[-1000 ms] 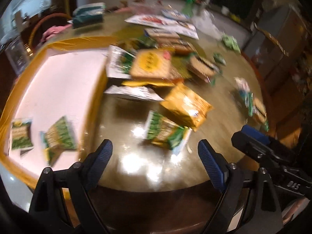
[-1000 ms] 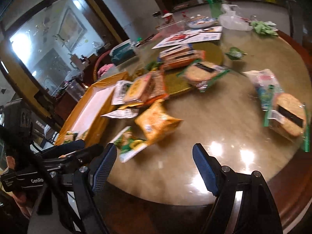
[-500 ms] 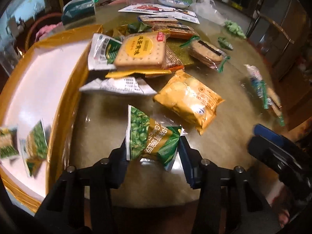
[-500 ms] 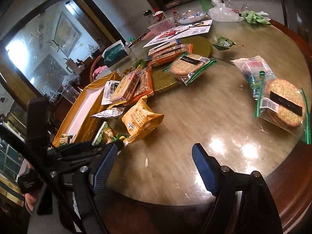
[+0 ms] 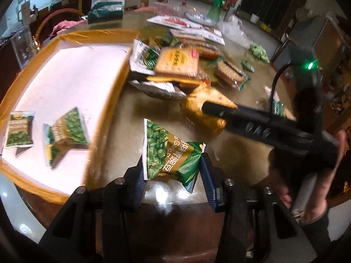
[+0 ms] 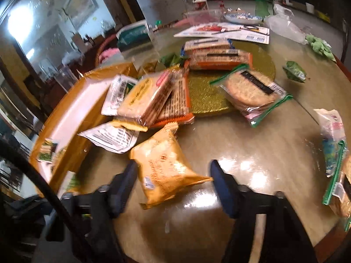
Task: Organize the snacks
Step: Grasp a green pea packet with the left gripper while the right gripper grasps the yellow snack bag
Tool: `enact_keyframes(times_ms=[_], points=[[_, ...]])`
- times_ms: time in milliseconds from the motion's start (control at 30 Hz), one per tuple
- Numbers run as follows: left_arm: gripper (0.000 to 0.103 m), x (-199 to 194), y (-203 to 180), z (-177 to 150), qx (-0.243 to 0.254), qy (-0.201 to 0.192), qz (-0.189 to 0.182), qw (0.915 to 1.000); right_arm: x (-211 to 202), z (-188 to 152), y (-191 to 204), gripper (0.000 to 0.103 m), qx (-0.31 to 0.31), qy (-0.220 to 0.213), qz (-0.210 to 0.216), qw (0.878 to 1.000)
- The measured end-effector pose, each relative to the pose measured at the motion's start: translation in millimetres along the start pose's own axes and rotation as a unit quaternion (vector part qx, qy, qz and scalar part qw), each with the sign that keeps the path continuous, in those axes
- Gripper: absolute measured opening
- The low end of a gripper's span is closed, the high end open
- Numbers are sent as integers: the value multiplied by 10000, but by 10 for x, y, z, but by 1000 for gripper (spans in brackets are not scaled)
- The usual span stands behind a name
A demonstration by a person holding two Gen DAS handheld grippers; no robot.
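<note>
- Since half a second ago: my right claw (image 6: 173,175) has come forward to straddle the yellow snack bag (image 6: 166,166); fingers spread, not yet touching.
- Desk (image 6: 252,149): glossy, round.
- Tray (image 5: 65,83): gold-rimmed, holds two green packets, left of my left claw.
- Left claw (image 5: 172,175): clenched on green pea packet (image 5: 171,151), lifted above desk edge.

motion blur smears the cracker packs (image 5: 177,61); the right edge crops the cookie bag (image 6: 342,197).

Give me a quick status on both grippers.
Left gripper shut on green pea packet. Right gripper open, straddling yellow snack bag. Tray path unobstructed.
</note>
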State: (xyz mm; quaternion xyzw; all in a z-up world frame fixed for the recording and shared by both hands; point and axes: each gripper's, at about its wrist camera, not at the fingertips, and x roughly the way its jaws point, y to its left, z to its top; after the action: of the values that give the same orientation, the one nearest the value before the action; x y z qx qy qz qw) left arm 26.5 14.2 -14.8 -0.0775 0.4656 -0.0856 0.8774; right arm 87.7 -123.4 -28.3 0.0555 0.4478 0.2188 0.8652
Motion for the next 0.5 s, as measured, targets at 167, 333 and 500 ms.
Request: enact_keyframes(times_ms=[167,333,500], points=[[47,-147,127,38,-181,-180,-121,9996,-63,-128,123,60,-78,-50,-183,9998],[47,-201,168,54,-225,-270,-219,9991,-220,-313,95,46,134,30,-67,9999],[47,-274,160,30,-218,-332,-273,9988,-323,-400,121,42,176,30,-175,9997]])
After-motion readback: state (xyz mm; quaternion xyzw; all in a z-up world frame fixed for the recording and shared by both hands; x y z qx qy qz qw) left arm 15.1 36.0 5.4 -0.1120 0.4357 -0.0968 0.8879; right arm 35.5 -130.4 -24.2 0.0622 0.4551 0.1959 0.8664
